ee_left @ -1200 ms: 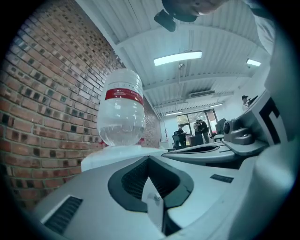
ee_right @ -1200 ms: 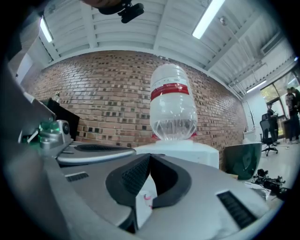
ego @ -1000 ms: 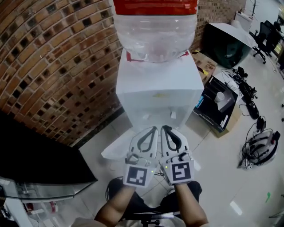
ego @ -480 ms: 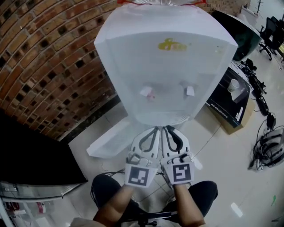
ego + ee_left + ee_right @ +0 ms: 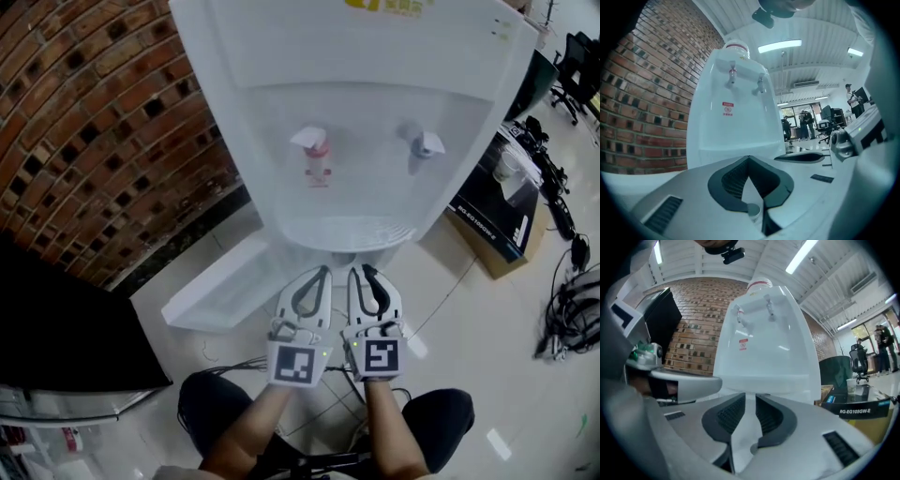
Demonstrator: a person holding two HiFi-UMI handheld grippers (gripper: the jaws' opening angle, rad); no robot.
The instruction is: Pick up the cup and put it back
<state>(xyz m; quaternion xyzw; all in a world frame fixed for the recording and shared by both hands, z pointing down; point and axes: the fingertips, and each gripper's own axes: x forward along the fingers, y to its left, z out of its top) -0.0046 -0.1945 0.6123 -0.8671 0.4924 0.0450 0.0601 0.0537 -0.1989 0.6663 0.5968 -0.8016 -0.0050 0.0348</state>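
A white water dispenser (image 5: 375, 84) fills the top of the head view, with a red tap (image 5: 314, 150) and a grey tap (image 5: 422, 142) above its drip tray (image 5: 342, 234). A white paper cup (image 5: 507, 161) stands on a black box (image 5: 497, 211) to the dispenser's right; it is small in the right gripper view (image 5: 851, 385). Both grippers are held side by side just below the drip tray, pointing at the dispenser. My left gripper (image 5: 325, 270) (image 5: 749, 158) is shut and empty. My right gripper (image 5: 359, 269) (image 5: 750, 395) is opening, with a narrow gap and nothing between the jaws.
A brick wall (image 5: 103, 141) runs along the left behind the dispenser. A white panel (image 5: 211, 286) lies on the floor at the wall's foot. A black cabinet (image 5: 56, 319) stands at left. Cables and gear (image 5: 572, 309) lie on the floor at right.
The view has closed in on the dispenser: its bottle has left the frame and the taps now loom large. The grippers stay together, and the right jaws have parted slightly.
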